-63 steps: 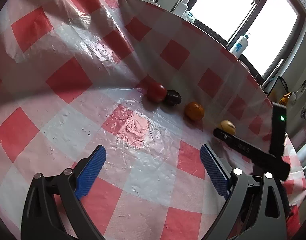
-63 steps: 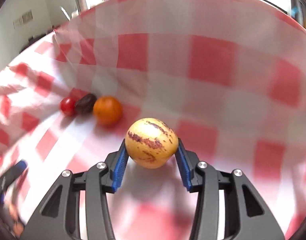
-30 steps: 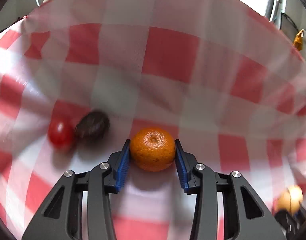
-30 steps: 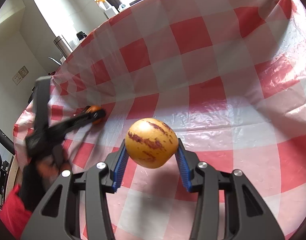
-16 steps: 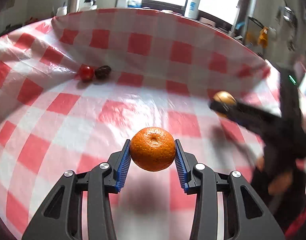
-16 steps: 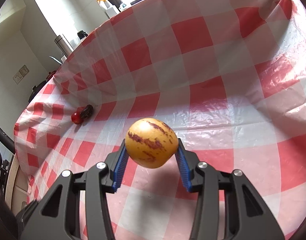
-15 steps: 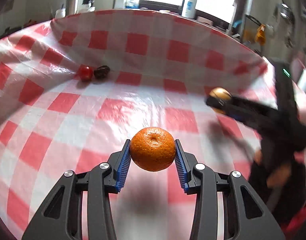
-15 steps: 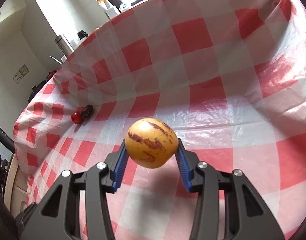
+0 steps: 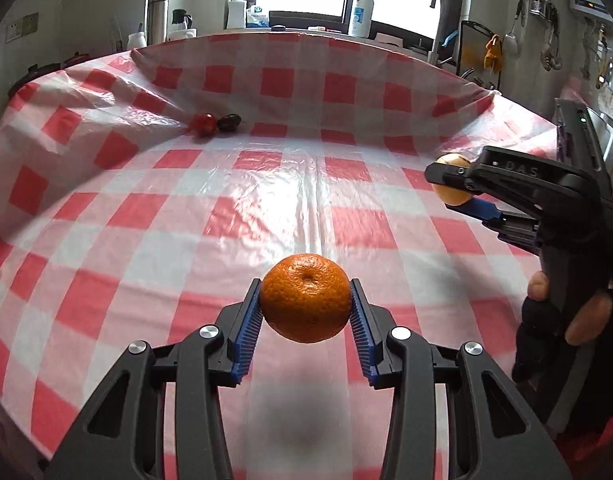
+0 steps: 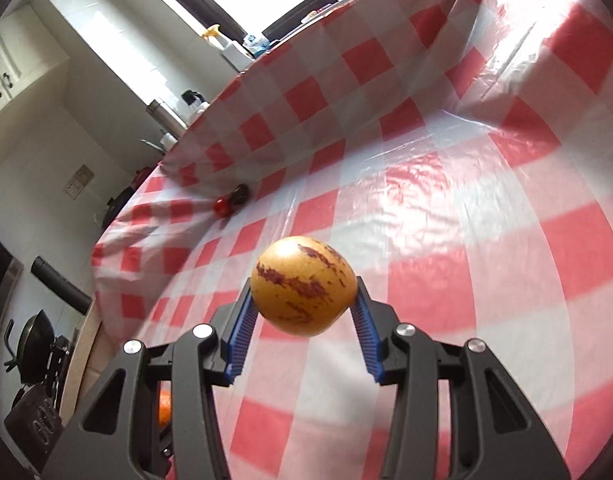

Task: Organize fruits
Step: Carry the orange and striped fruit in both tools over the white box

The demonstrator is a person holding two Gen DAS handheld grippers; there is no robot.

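The left gripper [image 9: 305, 312] pointed downward over the checked tablecloth [image 9: 266, 184], its 2 blue pads [image 9: 247, 334] closed against the sides of an orange [image 9: 305, 297] held clear of the cloth. The right gripper [image 10: 302, 304] was likewise tilted downward and rolled to one side, its pads [image 10: 237, 340] clamped on a yellow fruit with dark red streaks [image 10: 303, 291], also lifted off the cloth.

The left wrist view alone showed the right gripper from outside [image 9: 462, 186]: a black frame reaching in from the right edge, gripped by a hand [image 9: 566, 312] whose fingers wrapped the handle. There the yellow fruit [image 9: 452, 190] appeared small and partly covered by the upper finger. That view also took in the window sill with 2 bottles, 1 of them a spray bottle [image 9: 236, 4], and a flask [image 9: 157, 16].

Both views showed 2 small fruits lying against the raised fold at the far side of the cloth, touching each other: a red one [image 9: 204, 124] and a dark one [image 9: 229, 122]. In the right wrist view they appeared smaller and slightly blurred [image 10: 223, 207].

In the right wrist view the orange [image 10: 164, 414] showed only as a sliver behind the gripper's own frame at lower left; the left gripper holding it was hidden. A dark pan [image 10: 36, 344] stood past the table's edge, partly cut off. The dark fruit's kind could not be made out.
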